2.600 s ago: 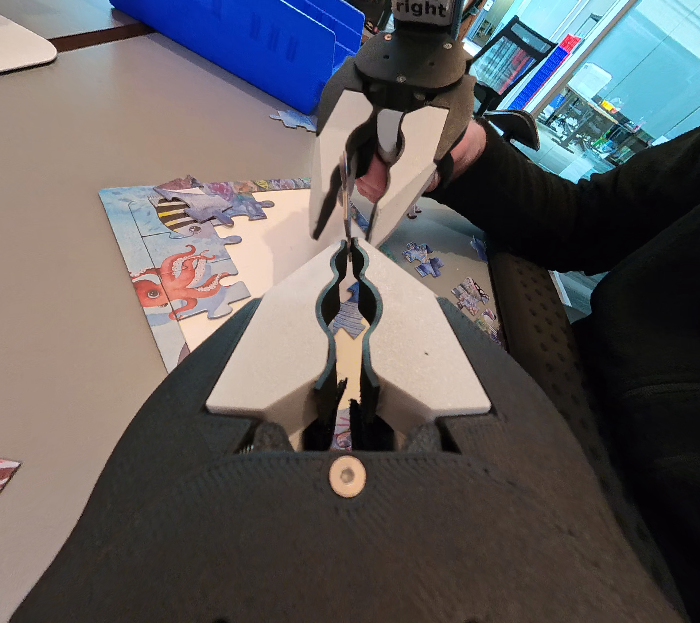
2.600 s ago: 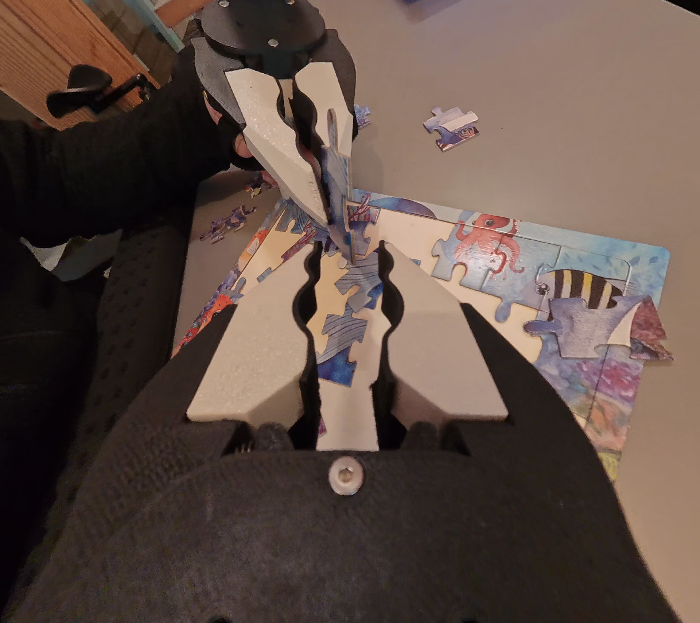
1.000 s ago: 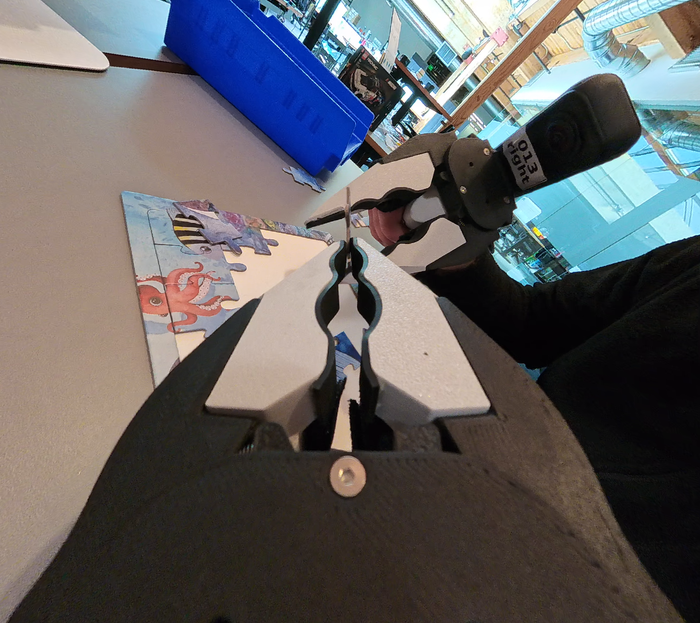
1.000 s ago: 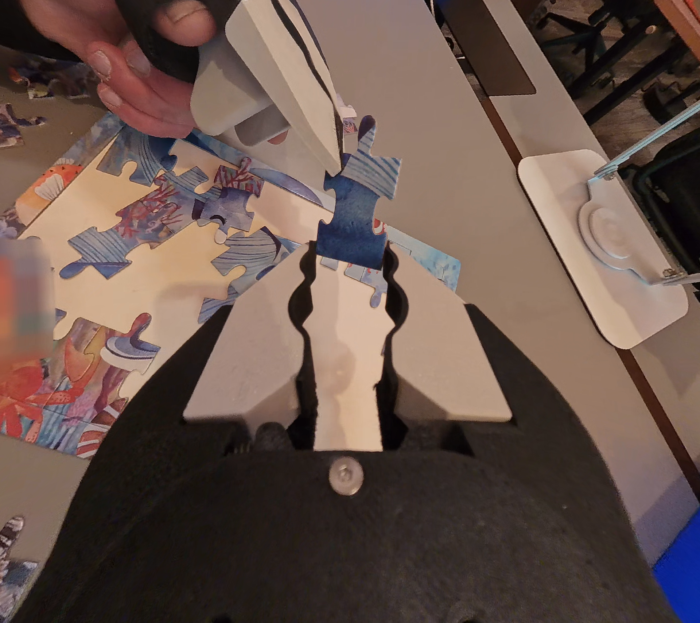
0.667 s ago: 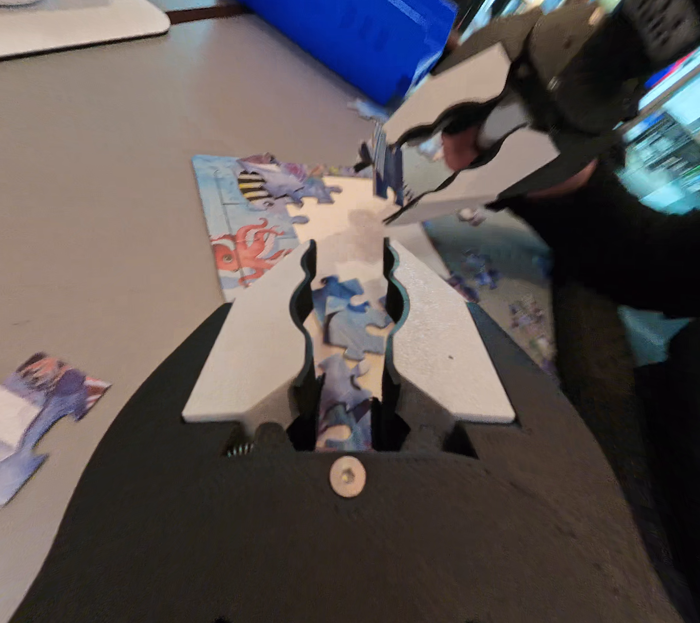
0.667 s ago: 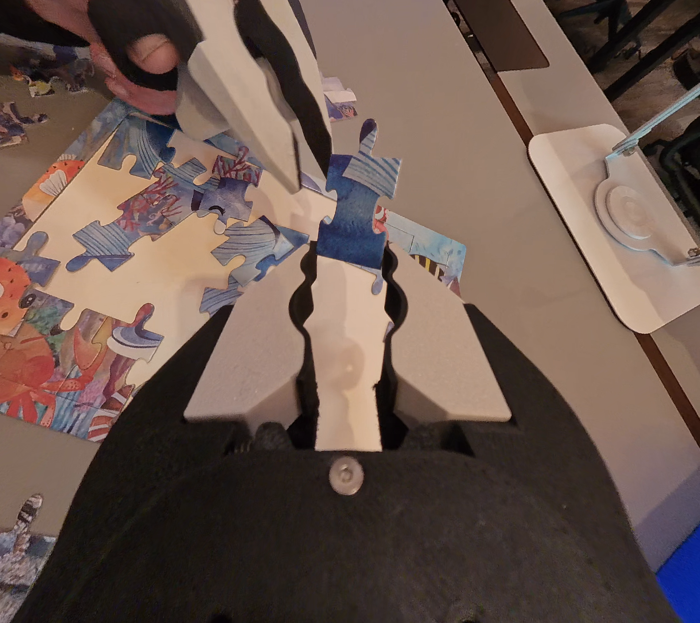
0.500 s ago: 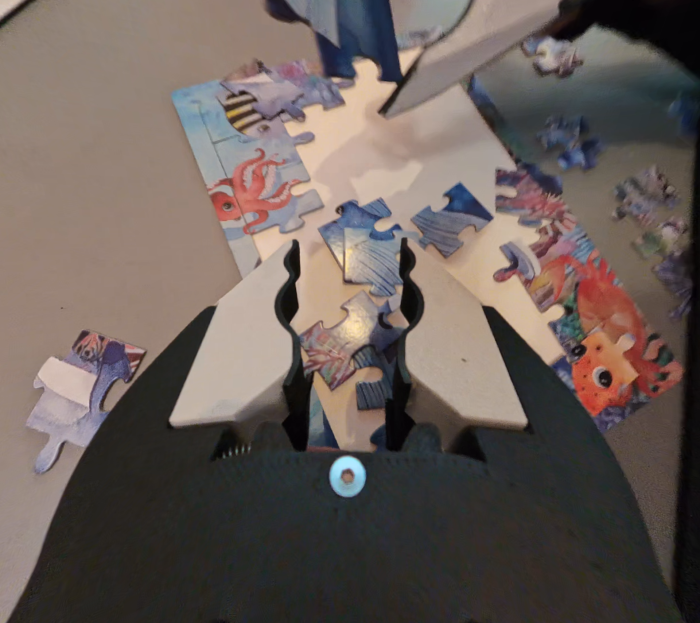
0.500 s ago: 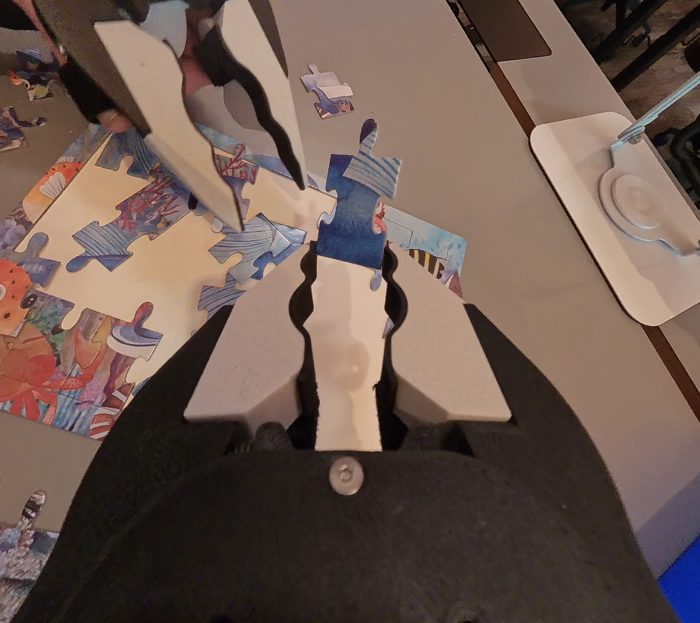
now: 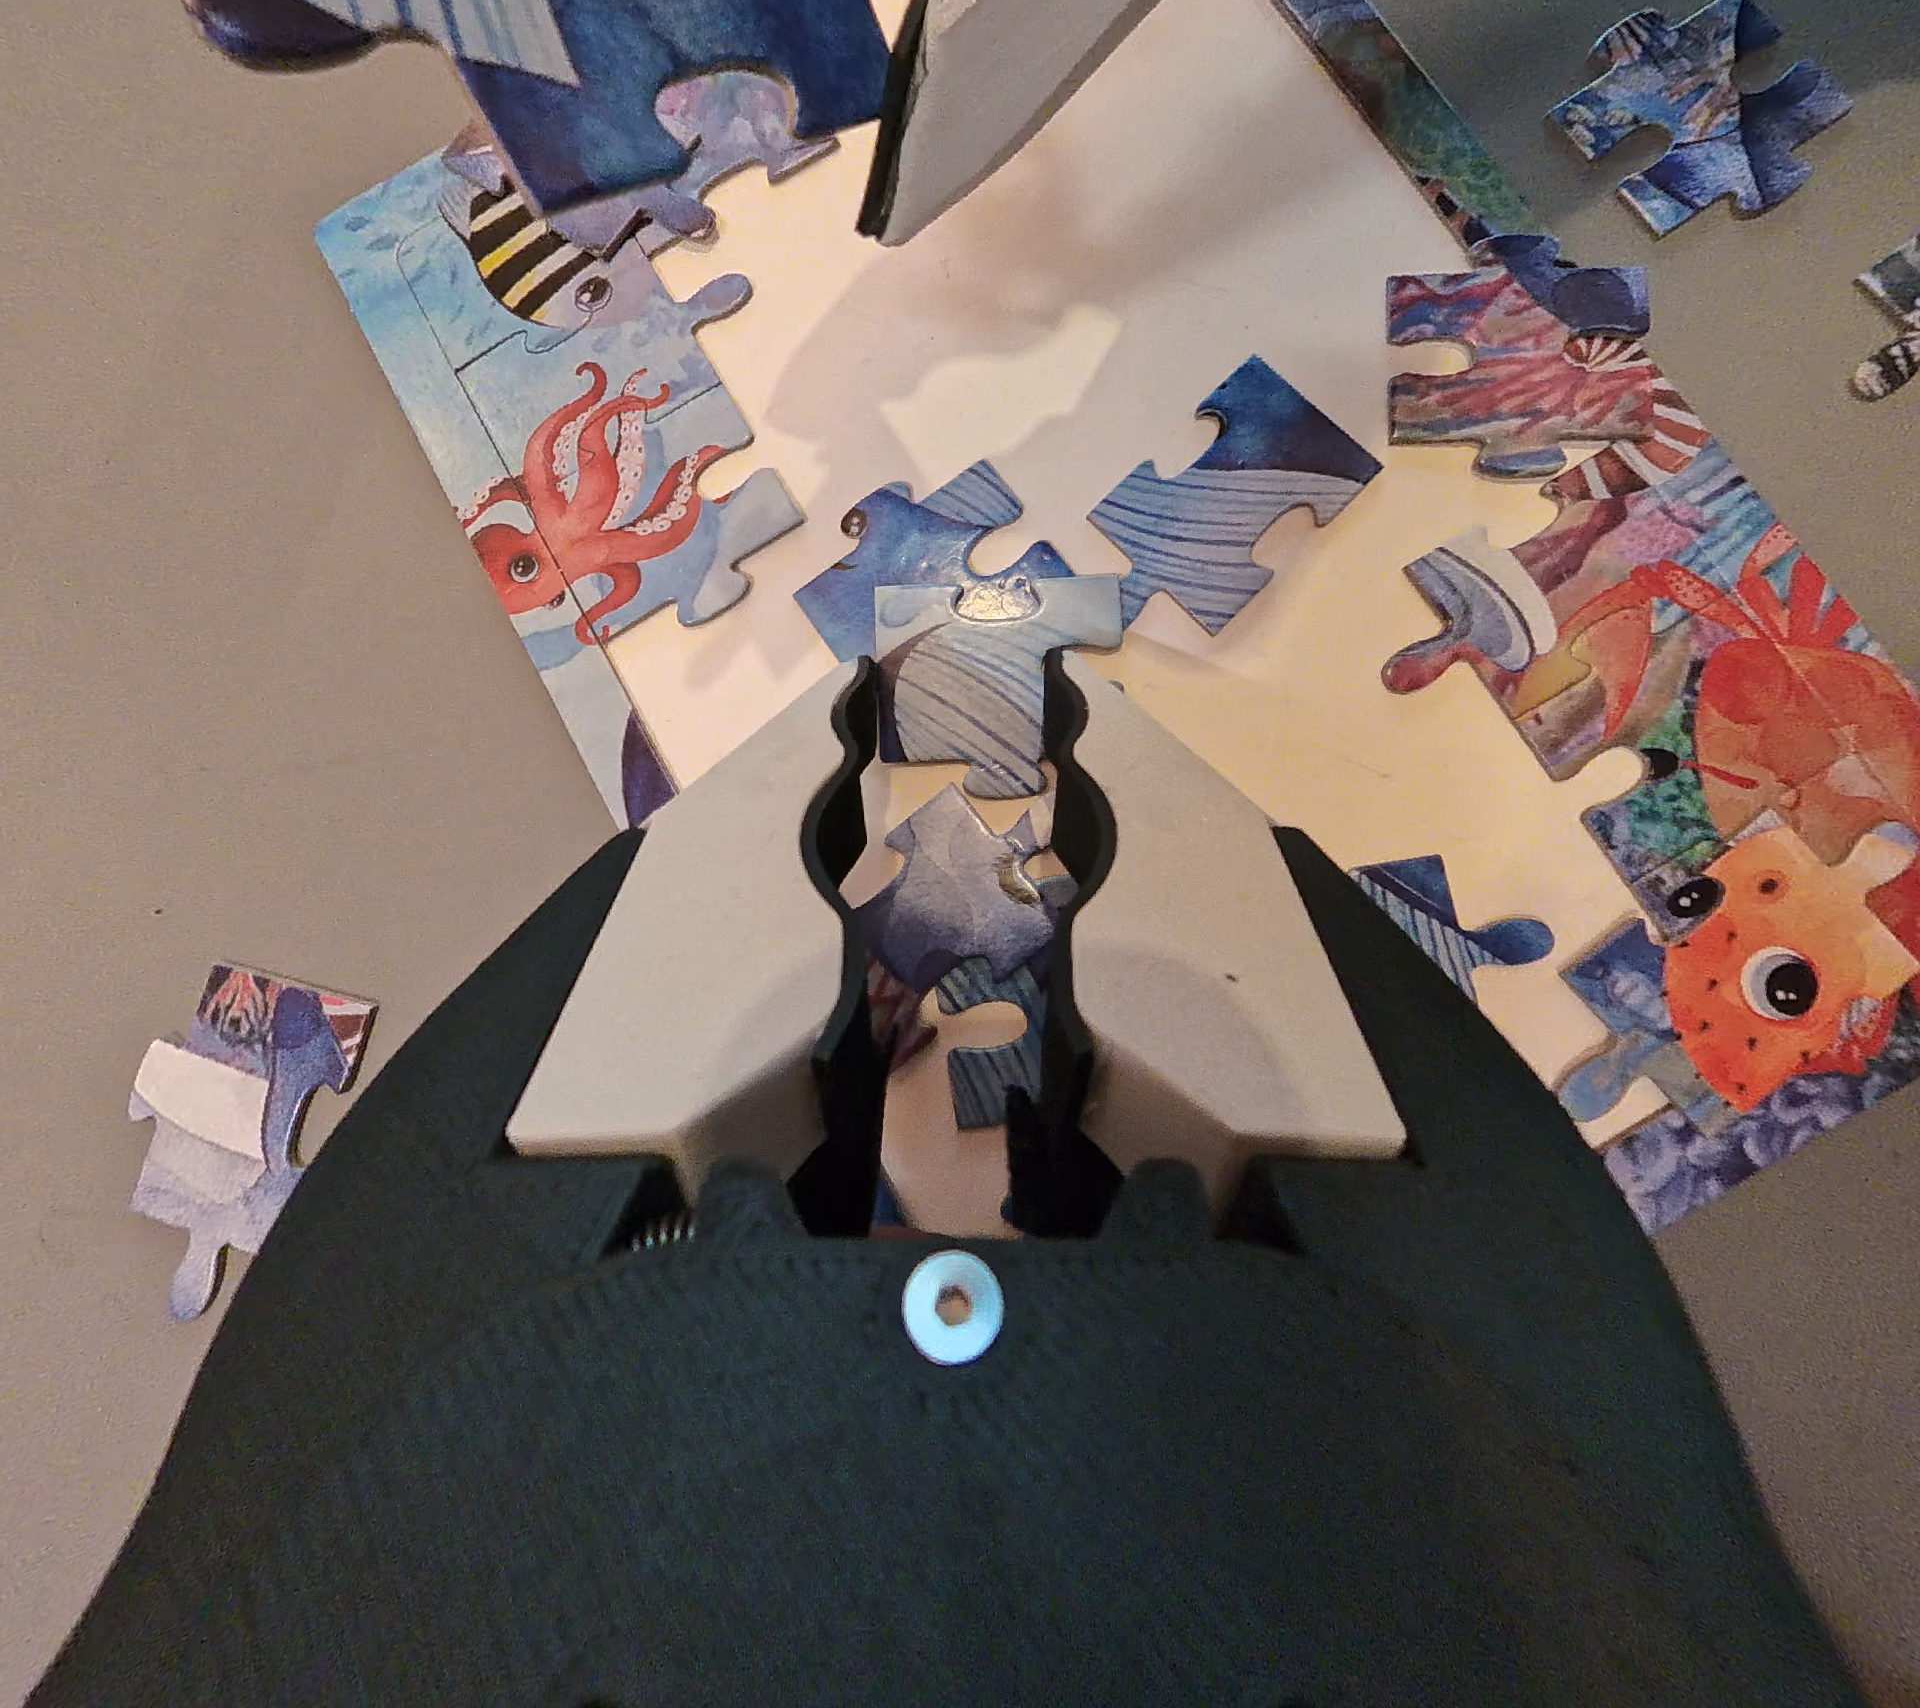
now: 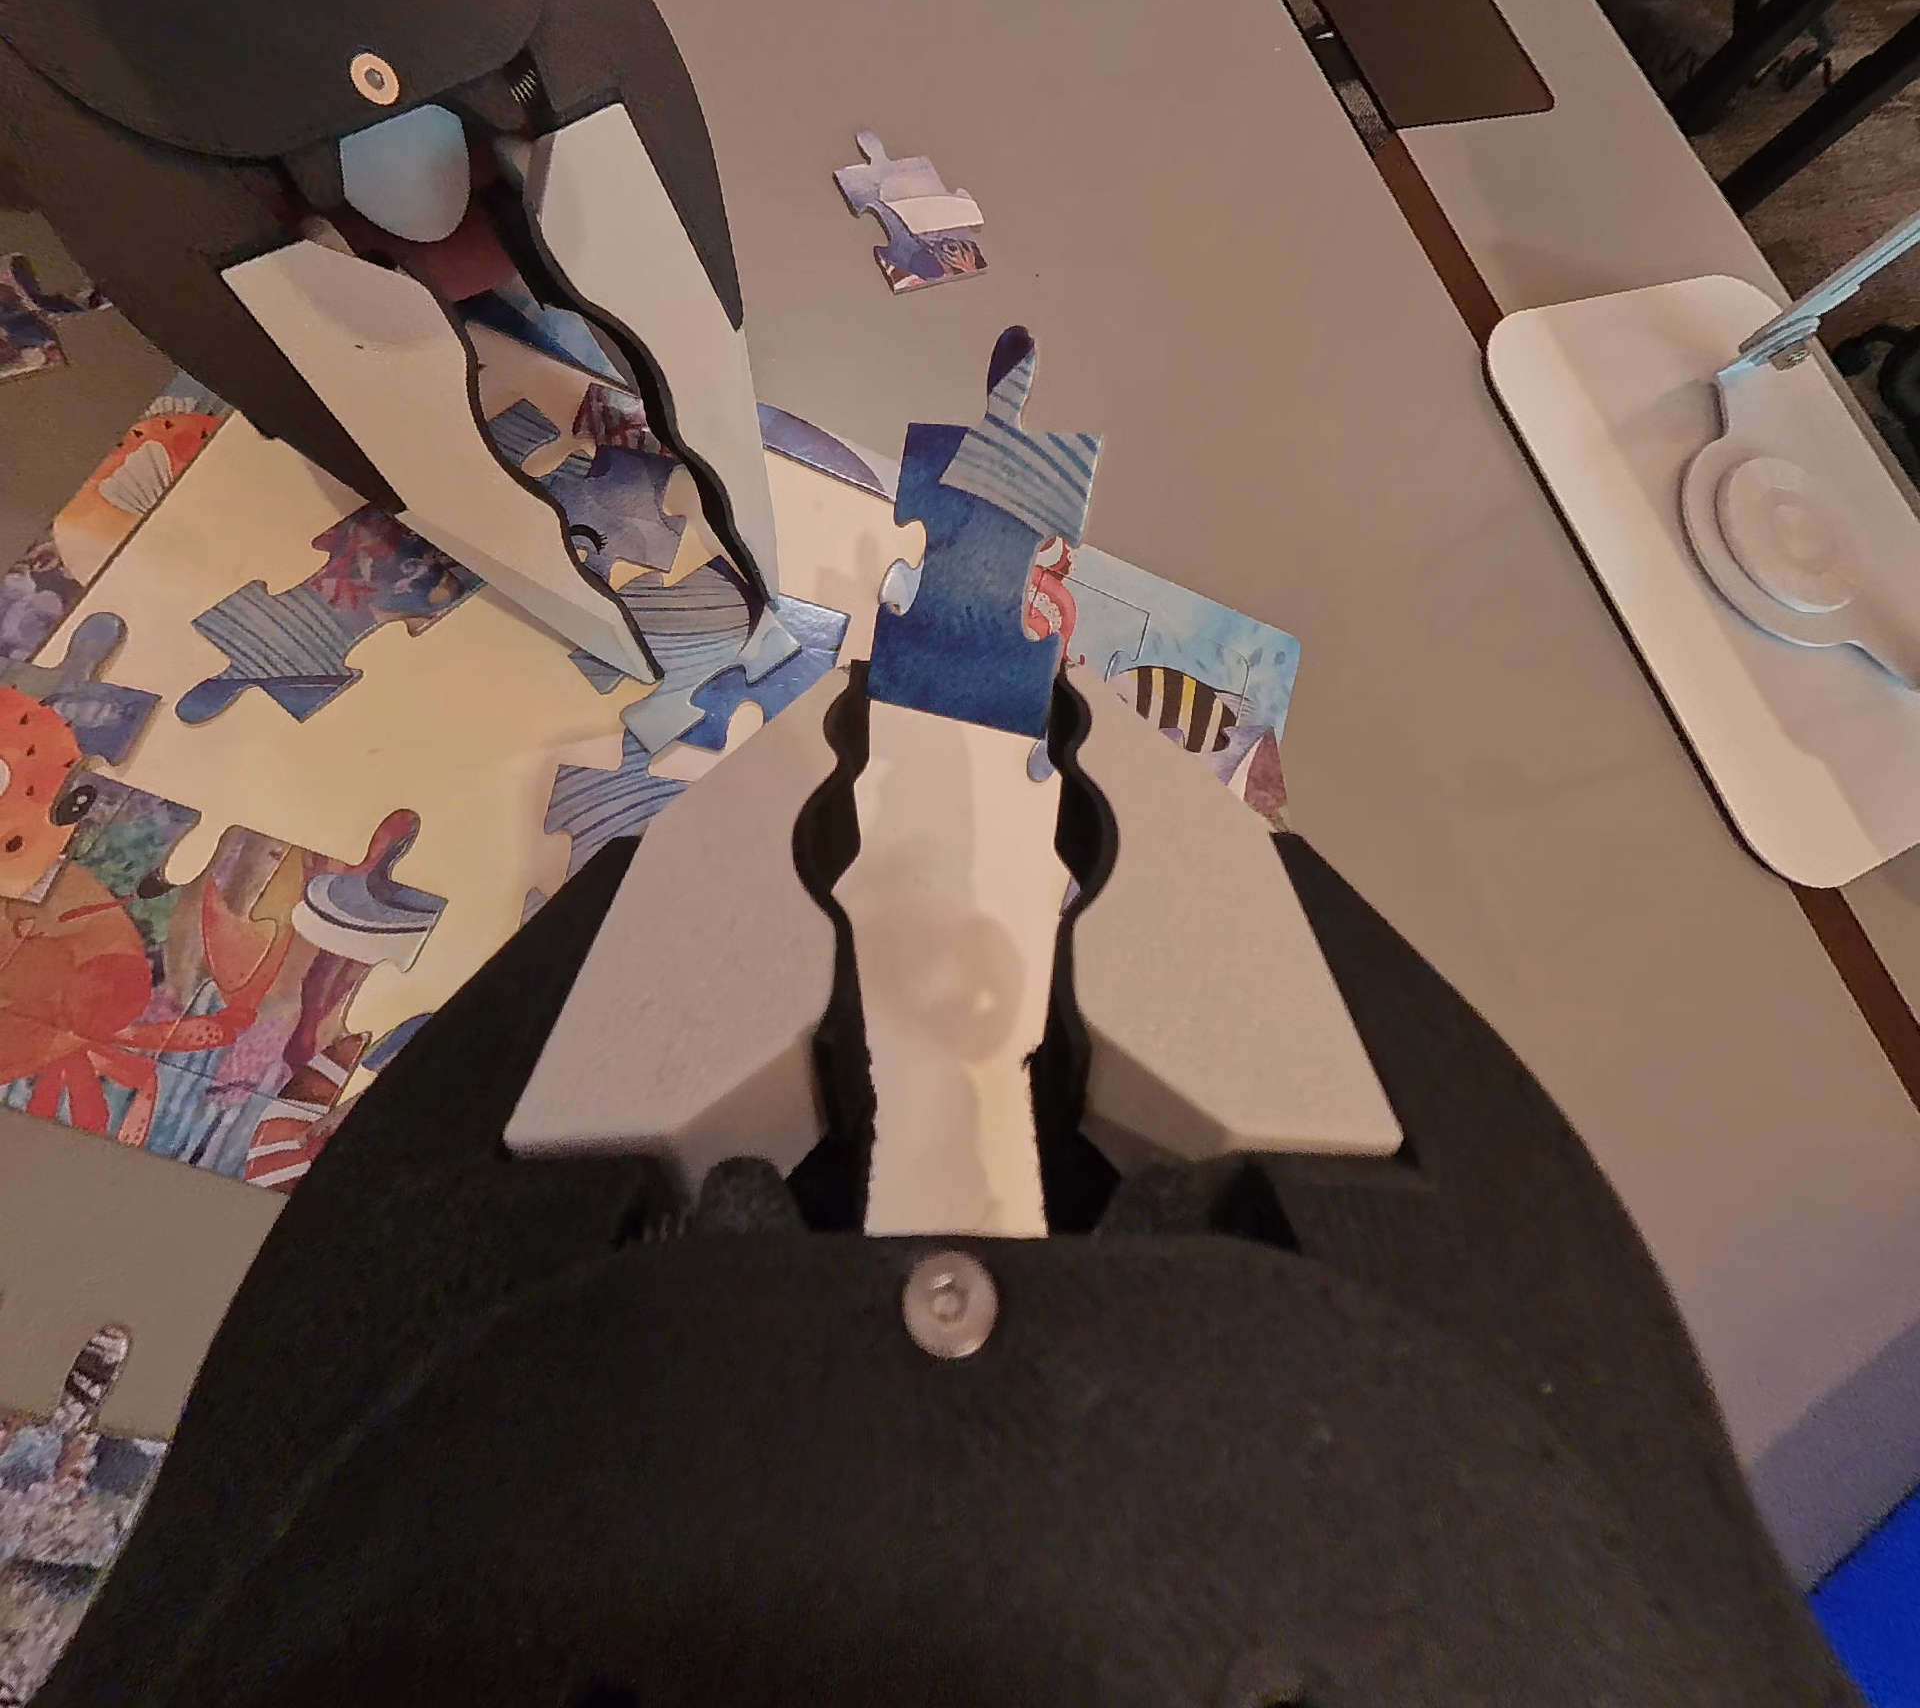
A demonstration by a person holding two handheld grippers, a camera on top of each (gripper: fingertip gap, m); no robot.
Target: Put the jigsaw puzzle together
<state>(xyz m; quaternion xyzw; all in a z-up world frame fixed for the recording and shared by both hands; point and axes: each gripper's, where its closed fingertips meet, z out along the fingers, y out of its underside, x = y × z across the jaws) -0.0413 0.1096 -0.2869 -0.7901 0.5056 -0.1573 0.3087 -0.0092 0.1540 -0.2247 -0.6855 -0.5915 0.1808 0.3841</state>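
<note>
Sticking out past the right gripper (image 10: 956, 702) — pinched — a blue puzzle piece (image 10: 977, 578).

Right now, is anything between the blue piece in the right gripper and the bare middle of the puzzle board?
Partly. The left gripper hangs open over loose whale pieces mid-board. Bare board beside it is clear for the blue piece.

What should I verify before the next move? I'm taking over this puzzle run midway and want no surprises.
1. blue striped piece held in the right gripper: ok.
2. left gripper empty, jaws open: ok.
3. Bare space on the puzzle board: ok.
4. loose whale pieces joined: not ok, scattered, some overlapping.
5. Slot that fits the held piece: cannot tell.
</note>
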